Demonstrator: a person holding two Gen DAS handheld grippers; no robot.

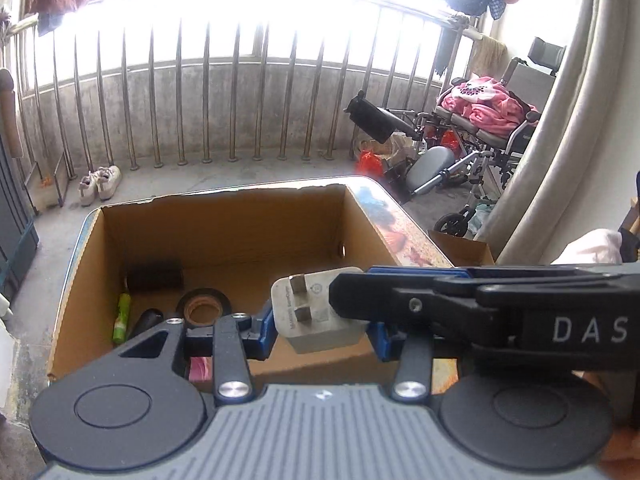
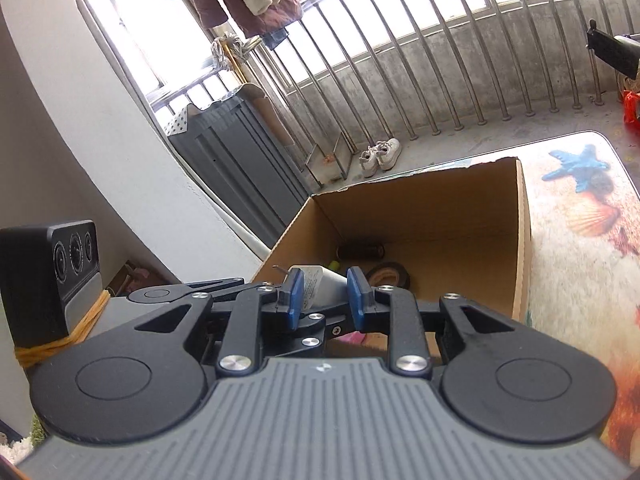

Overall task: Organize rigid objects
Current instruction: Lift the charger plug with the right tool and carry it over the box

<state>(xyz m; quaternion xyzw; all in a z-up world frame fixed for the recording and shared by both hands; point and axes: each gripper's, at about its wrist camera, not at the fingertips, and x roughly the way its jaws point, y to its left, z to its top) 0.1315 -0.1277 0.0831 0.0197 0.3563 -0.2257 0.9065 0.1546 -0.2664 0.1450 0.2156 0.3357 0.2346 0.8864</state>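
Observation:
A white three-pin plug adapter [image 1: 320, 316] hangs above the near part of an open cardboard box [image 1: 224, 224]. My left gripper [image 1: 322, 332] is shut on it, with a blue pad against each side. My right gripper [image 1: 348, 292] comes in from the right and clamps the same plug. In the right wrist view, the right gripper [image 2: 326, 294] has the adapter [image 2: 320, 282] pinched between its blue pads, and the left gripper's arm [image 2: 188, 292] crosses from the left. Inside the box lie a black tape roll [image 1: 204, 308], a green tube [image 1: 122, 316], a black block [image 1: 156, 276] and a pink item [image 1: 200, 368].
The box [image 2: 424, 208] stands on a table with a seashell-print cloth [image 2: 580, 216]. Beyond it are a concrete floor, a metal railing [image 1: 208, 96], white shoes [image 1: 100, 184], a wheelchair with pink cloth [image 1: 484, 108] and a grey cabinet [image 2: 236, 152]. A curtain [image 1: 560, 120] hangs at right.

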